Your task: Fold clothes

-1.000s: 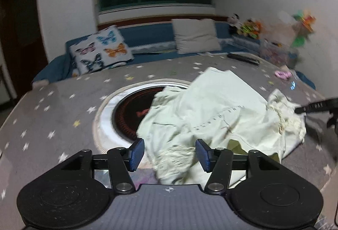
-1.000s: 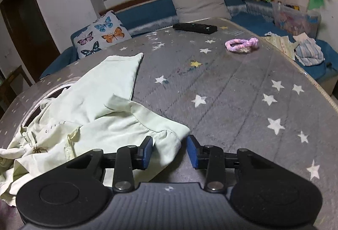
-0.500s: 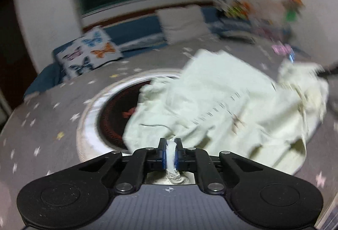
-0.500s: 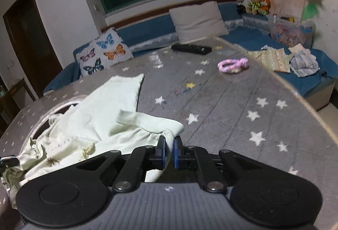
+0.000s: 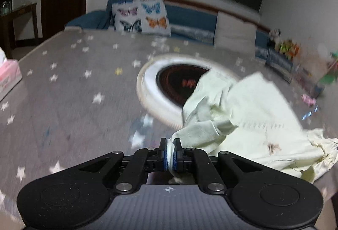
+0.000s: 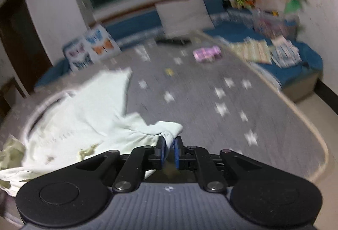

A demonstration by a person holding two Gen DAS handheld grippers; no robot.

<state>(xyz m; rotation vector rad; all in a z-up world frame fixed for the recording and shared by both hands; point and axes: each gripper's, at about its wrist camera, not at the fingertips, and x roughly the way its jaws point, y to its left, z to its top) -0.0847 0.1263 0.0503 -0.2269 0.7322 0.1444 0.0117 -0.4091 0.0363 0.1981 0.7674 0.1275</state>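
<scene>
A pale green garment (image 5: 243,116) lies crumpled on the grey star-patterned table, partly over a round inset hotplate (image 5: 177,82). My left gripper (image 5: 170,153) is shut on one edge of the garment, which trails off to the right. In the right wrist view the same garment (image 6: 84,111) spreads to the left. My right gripper (image 6: 169,150) is shut on another edge of it. Both views are motion-blurred.
A pink tissue box (image 5: 8,76) sits at the table's left edge. A pink hair tie (image 6: 207,53) and a dark remote (image 6: 173,41) lie on the far side. A blue bench with a butterfly cushion (image 5: 141,16) runs behind the table; folded clothes (image 6: 283,52) lie on it.
Both grippers closed on garment edges about half a second ago. Since then the left gripper has swung left and the right gripper has lifted, pulling the cloth.
</scene>
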